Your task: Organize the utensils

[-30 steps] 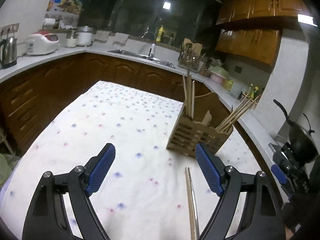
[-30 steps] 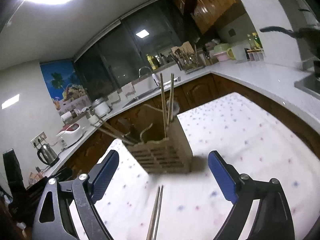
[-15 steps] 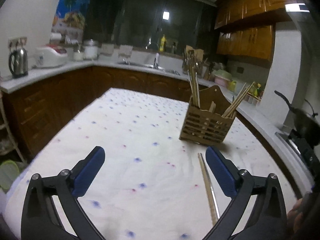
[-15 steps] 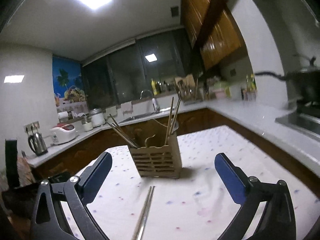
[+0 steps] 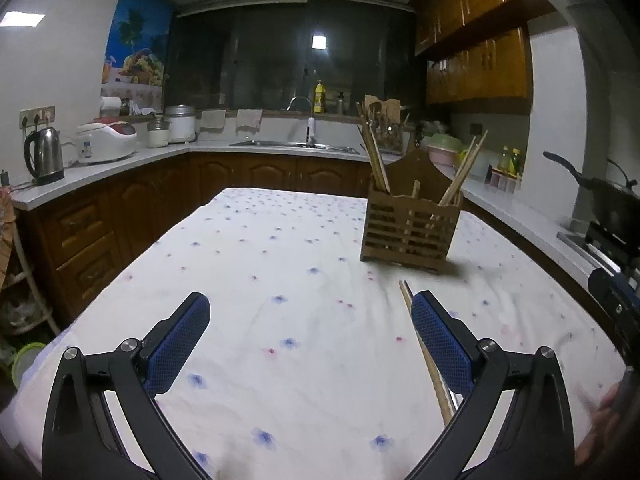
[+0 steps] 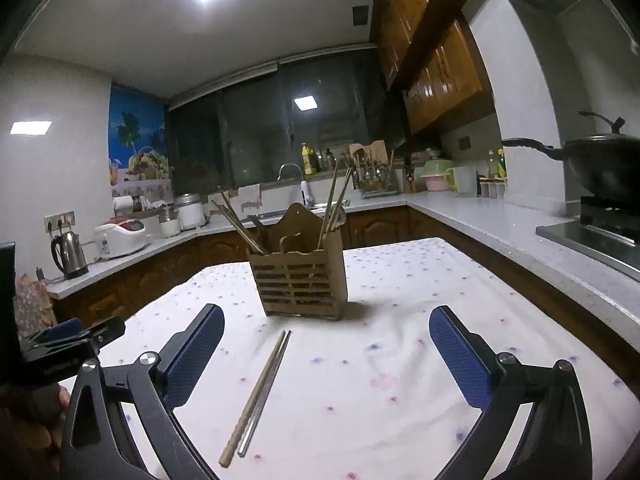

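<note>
A brown slatted wooden utensil holder (image 6: 301,280) with a tall arched back stands upright on the worktop (image 5: 280,280), which is covered by a white cloth dotted with small blue and pink flowers. Several wooden chopsticks (image 6: 240,224) lean out of its compartments, some angled to one side and some to the other.

On the cloth in front of the holder lies a loose pair of chopsticks (image 6: 258,392), one pale wood and one silvery metal, side by side and touching along most of their length. Their far tips point toward the holder but stop short of it, with bare cloth between.

The left gripper (image 5: 310,340) hangs low over the near part of the worktop. Its blue textured fingers (image 5: 180,340) stand wide apart, having just been opening, with nothing between them; the loose pair passes just inside the right-hand finger in the left wrist view and is partly hidden by it.

The right gripper (image 6: 326,354) faces the holder from the other side. Its blue fingers (image 6: 460,360) have likewise just been opening and stand wide apart. In its view the loose pair lies on the cloth between them, nearer the left-hand finger, touched by neither.

Part of a hand (image 5: 600,420) shows at the right edge of the left wrist view.
</note>
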The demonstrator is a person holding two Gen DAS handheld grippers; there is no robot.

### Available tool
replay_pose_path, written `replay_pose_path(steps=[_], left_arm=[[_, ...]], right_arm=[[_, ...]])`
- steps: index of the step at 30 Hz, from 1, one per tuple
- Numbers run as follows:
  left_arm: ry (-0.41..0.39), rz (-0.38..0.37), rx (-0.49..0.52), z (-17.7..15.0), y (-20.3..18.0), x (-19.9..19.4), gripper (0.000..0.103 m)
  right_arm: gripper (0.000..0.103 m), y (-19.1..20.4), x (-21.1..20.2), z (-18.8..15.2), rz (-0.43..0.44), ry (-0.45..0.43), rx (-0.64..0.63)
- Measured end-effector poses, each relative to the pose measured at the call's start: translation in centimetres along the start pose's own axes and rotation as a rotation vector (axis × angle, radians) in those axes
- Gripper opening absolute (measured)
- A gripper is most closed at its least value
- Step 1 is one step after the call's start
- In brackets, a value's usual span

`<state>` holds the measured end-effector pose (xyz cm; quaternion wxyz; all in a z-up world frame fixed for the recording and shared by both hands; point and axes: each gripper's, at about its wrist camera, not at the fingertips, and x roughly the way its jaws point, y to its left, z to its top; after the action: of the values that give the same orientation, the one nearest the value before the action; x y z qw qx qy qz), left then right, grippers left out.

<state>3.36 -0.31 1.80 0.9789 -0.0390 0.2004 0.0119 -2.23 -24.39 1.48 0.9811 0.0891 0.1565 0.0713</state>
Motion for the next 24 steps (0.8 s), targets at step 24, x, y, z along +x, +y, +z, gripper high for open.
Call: replay_pose_path(steps=[24], left_arm=[[0.018,0.010,0.031,-2.0,-0.5,0.6,0.103]], right_arm=[[0.103,-0.8,0.0,-2.4,-0.040,0.022,0.006]])
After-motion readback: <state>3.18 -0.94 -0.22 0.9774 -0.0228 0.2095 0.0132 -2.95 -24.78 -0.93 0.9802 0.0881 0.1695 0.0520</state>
